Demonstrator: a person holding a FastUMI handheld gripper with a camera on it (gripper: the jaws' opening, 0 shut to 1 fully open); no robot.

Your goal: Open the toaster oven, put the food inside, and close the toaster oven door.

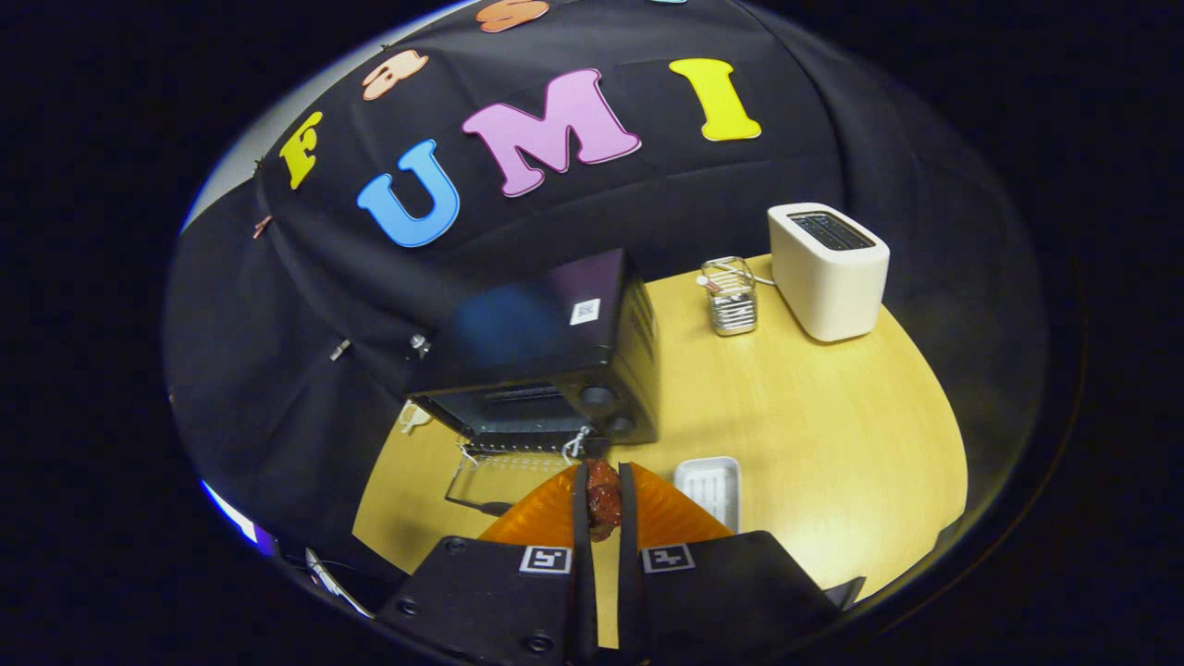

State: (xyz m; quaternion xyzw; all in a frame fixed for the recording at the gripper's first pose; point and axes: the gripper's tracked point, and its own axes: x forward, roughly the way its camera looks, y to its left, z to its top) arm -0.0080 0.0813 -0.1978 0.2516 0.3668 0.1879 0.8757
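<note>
A black toaster oven [555, 351] stands on the wooden table [814, 435] just beyond my fingers. Its glass door [504, 476] hangs folded down and open toward me, and the dark cavity with its rack shows above the door. My gripper [603, 499] is shut on a reddish-brown piece of food [603, 498], which sits pinched between both fingers. The food is held above the table, close to the right end of the open door, below the oven's two knobs [599, 400].
A white ridged tray [709, 487] lies on the table just right of my fingers. Farther back right stand a white pop-up toaster [828, 268] and a small wire holder [731, 296]. The booth's black cloth wall rises behind the oven.
</note>
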